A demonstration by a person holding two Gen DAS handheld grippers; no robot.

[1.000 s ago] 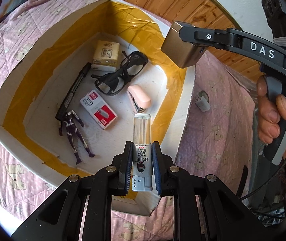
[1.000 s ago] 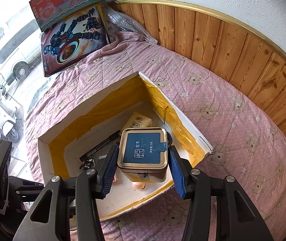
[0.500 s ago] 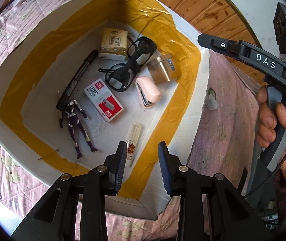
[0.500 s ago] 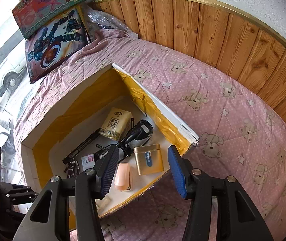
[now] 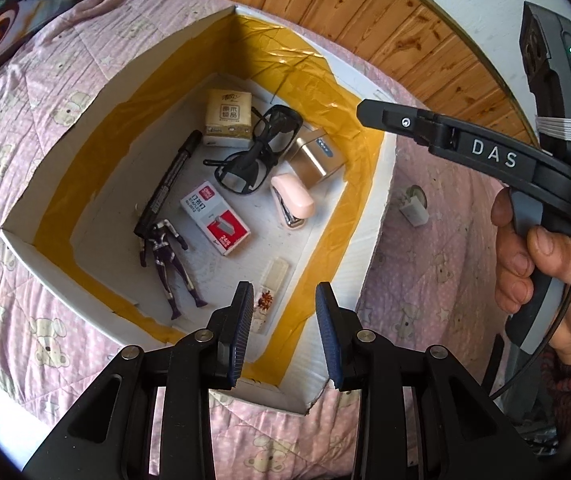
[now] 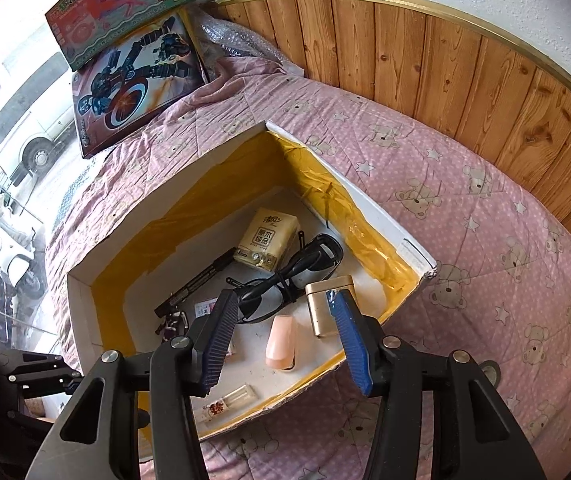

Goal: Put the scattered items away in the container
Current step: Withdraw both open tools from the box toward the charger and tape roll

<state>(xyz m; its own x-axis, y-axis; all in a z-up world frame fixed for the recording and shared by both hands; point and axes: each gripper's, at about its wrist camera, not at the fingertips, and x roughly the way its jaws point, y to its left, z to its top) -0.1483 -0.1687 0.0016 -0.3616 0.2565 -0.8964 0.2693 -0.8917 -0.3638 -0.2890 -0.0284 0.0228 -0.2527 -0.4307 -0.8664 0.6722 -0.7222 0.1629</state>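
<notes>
A white cardboard box [image 5: 369, 240] [image 6: 381, 220] with yellow tape inside sits on the pink bedspread. In it lie a gold tin [image 5: 313, 156] [image 6: 327, 304], a clear lighter [image 5: 271, 290] [image 6: 229, 398], a pink stapler [image 5: 291, 200] [image 6: 281, 342], black glasses [image 5: 257, 156] [image 6: 289, 272], a staples box [image 5: 215, 218], a tissue pack [image 5: 229, 118] [image 6: 267, 238], a black pen [image 5: 167, 182] and a toy figure [image 5: 167, 260]. My left gripper [image 5: 284, 332] is open and empty above the box's near corner. My right gripper [image 6: 283, 342] is open and empty above the box.
A small white object [image 5: 415, 208] lies on the bedspread right of the box. Wooden wall panelling [image 6: 445, 64] runs behind the bed. Two toy boxes [image 6: 137, 60] lean at the head of the bed. The right gripper's handle and the hand [image 5: 537, 264] show at right.
One second ago my left gripper held the lighter and my right held the gold tin. Both opened and dropped them into the box; both grippers have since drawn back, empty.
</notes>
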